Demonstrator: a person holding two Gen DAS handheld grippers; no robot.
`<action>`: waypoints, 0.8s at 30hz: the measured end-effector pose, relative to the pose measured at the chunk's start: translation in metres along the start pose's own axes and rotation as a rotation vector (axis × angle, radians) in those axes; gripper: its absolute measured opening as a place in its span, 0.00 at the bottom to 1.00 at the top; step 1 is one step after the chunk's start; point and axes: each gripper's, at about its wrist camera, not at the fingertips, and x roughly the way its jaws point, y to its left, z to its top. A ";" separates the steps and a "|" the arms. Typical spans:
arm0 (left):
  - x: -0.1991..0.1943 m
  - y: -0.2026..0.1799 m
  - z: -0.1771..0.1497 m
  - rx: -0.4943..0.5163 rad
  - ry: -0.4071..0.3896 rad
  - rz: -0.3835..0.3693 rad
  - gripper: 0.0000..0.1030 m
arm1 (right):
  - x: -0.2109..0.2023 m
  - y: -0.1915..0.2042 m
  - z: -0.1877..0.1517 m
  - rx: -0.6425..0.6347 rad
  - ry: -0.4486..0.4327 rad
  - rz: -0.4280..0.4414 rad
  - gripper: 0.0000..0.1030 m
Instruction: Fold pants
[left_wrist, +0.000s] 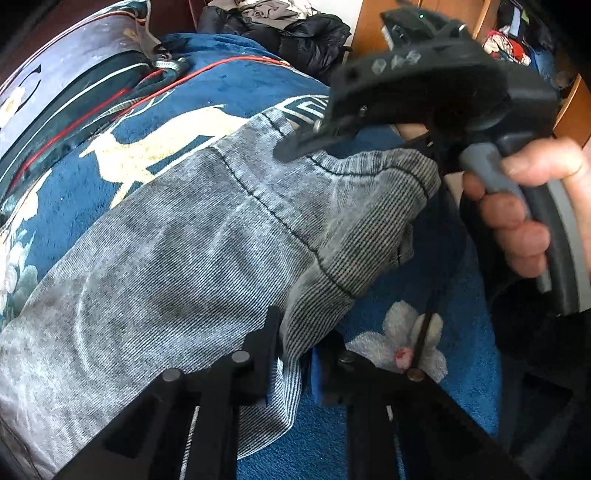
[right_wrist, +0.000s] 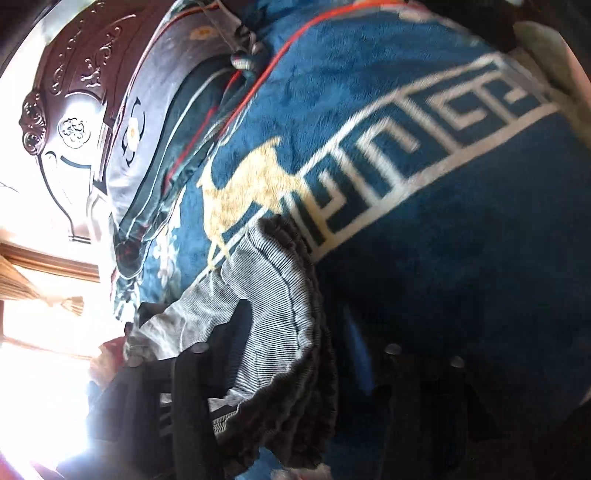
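Grey ribbed cloth, soft and limp, makes up the pants (left_wrist: 177, 266), which lie spread across a blue patterned blanket (left_wrist: 207, 92) on the bed. In the left wrist view the left claw (left_wrist: 295, 373) has its fingers drawn in on a hanging edge of that cloth, which drapes down between them; the pinch looks light but real. Across from it the right claw (left_wrist: 306, 144) reaches to the raised end of the garment near a dark seam, gripped by a hand (left_wrist: 517, 218); whether it is closed there cannot be told from this side.

From the right wrist view, the gathered waistband (right_wrist: 295, 295) bunches up between the right claw's (right_wrist: 295, 354) fingers, which seem to hold it.

Judging by the folds, the fabric is light and floppy, not slippery, and will sag wherever unsupported. The thick waistband and the seams are the firmest places to grip.
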 end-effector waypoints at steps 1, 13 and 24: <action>0.000 0.002 0.001 -0.004 -0.002 -0.005 0.16 | 0.002 0.004 -0.002 -0.018 0.004 -0.026 0.29; -0.064 0.034 -0.028 -0.180 -0.121 -0.089 0.16 | -0.036 0.093 -0.024 -0.199 -0.123 -0.040 0.13; -0.111 0.095 -0.087 -0.434 -0.215 -0.102 0.12 | 0.010 0.211 -0.048 -0.421 -0.077 -0.107 0.13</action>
